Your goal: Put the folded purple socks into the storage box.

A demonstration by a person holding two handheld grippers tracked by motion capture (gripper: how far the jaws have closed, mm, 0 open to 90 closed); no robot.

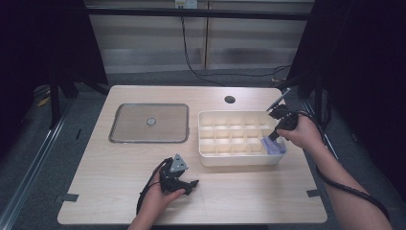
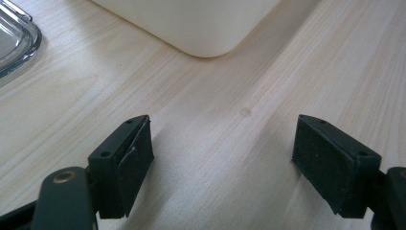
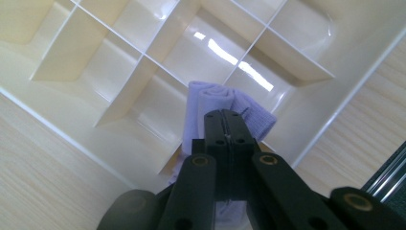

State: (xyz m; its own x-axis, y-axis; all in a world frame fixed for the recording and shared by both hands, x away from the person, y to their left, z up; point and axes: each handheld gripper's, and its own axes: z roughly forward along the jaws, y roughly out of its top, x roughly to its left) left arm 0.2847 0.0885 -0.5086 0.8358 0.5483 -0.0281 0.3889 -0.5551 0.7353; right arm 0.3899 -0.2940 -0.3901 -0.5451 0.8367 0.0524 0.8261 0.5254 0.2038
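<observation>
High view shows the right claw [image 1: 274, 137] clenched on a lilac cloth [image 1: 273, 145] in the lower right compartment of the cream box [image 1: 237, 160], while the left claw [image 1: 191, 184], released, rests on the table [image 1: 249, 191] at lower left.

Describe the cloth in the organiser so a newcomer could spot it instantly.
On the wooden table, right of the clear lid, sits a cream divided box. The lavender rolled cloth sits in its near-right corner cell, under the shut right gripper. It is the box's one coloured item.
</observation>
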